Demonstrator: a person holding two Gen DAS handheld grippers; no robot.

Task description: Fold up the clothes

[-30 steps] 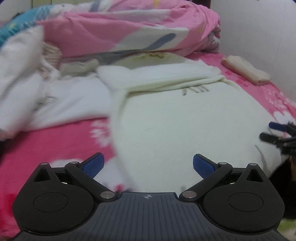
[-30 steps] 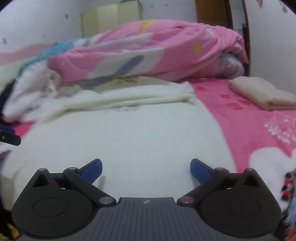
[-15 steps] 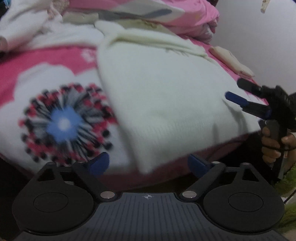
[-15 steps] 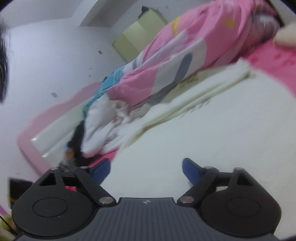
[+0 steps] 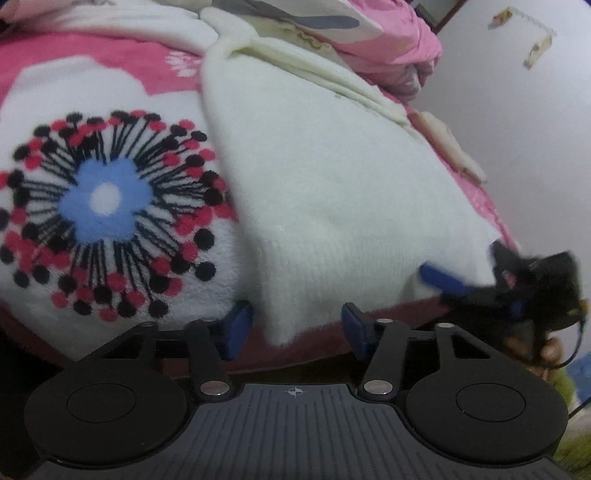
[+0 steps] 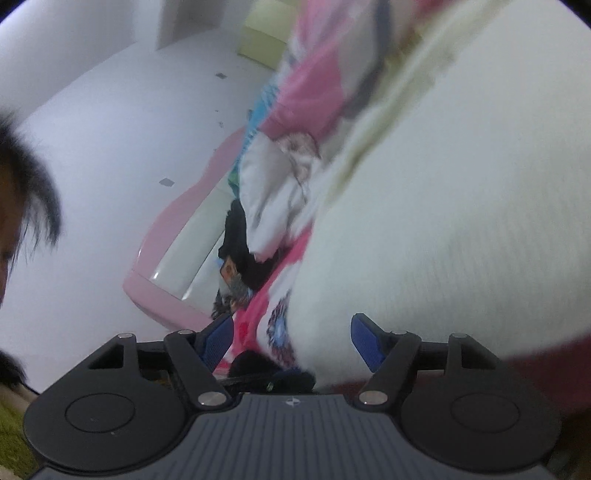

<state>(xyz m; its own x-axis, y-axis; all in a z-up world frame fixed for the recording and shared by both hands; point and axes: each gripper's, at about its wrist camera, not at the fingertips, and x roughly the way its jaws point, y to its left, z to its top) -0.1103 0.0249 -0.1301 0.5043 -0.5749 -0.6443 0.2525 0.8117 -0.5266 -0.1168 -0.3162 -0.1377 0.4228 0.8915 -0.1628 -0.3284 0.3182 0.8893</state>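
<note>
A cream knit garment [image 5: 332, 177] lies spread flat on the bed, its hem hanging at the near edge. My left gripper [image 5: 297, 328] is open at the hem's left corner, which sits between the blue fingers [image 5: 240, 326] without being pinched. In the left wrist view my right gripper [image 5: 465, 275] reaches in at the hem's right corner, with a hand [image 5: 550, 347] on its handle. The right wrist view is rolled to one side. There the garment [image 6: 461, 221] fills the right half and my right gripper [image 6: 291, 341] stands open around its edge.
The pink bed blanket with a large flower print [image 5: 103, 199] lies left of the garment. A pink duvet [image 5: 373, 33] is heaped at the back. A folded beige cloth [image 5: 448, 147] lies by the white wall. The right wrist view shows a pink headboard [image 6: 166, 266], crumpled white clothes [image 6: 269, 192] and the person's hair [image 6: 33, 173].
Both grippers dropped from above the garment to its near hem at the bed's edge. Their fingers have drawn closer together around the corners. The right wrist view has rolled sideways.
</note>
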